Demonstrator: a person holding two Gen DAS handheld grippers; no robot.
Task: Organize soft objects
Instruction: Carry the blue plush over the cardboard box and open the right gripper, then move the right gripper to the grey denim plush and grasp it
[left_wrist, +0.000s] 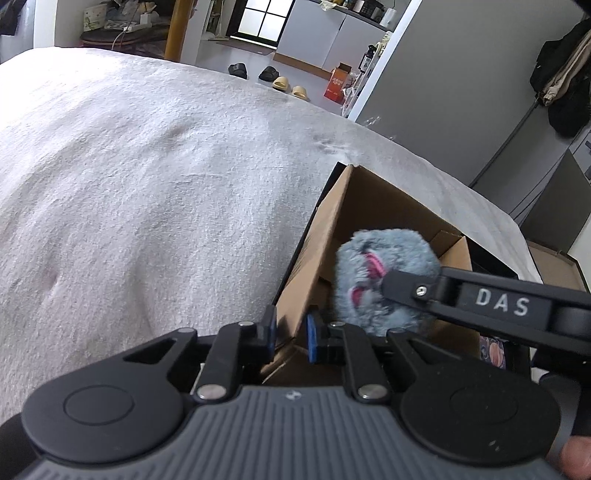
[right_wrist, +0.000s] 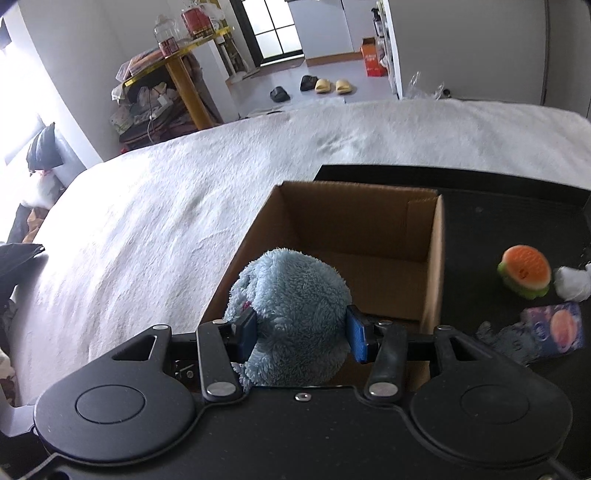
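I am working over a bed (right_wrist: 147, 206) with a white fuzzy cover, and an open cardboard box (right_wrist: 369, 221) is sitting on it against a black tray (right_wrist: 480, 229). The box is lying straight ahead of and below my right gripper (right_wrist: 302, 334), its near wall directly under the toy, so I judge the coming move to be a short push forward and down past that wall before letting go.

In that gripper I am carrying a blue plush toy (right_wrist: 291, 295), its fingers (right_wrist: 246, 334) squeezing it from both sides. In the left wrist view the toy (left_wrist: 384, 273) is hanging inside the box's mouth (left_wrist: 388, 210), above the floor.

My left gripper (left_wrist: 291, 332) is sitting at the box's near corner with its fingers (left_wrist: 313, 338) nearly together; the corner edge is running up between them, though I cannot tell whether they are pinching it. It is nearer the box wall, but the right one is carrying the load.

On the tray, well to the right, a burger-shaped toy (right_wrist: 524, 271), a white fluffy piece (right_wrist: 572, 284) and a printed purple packet (right_wrist: 557, 328) are waiting.
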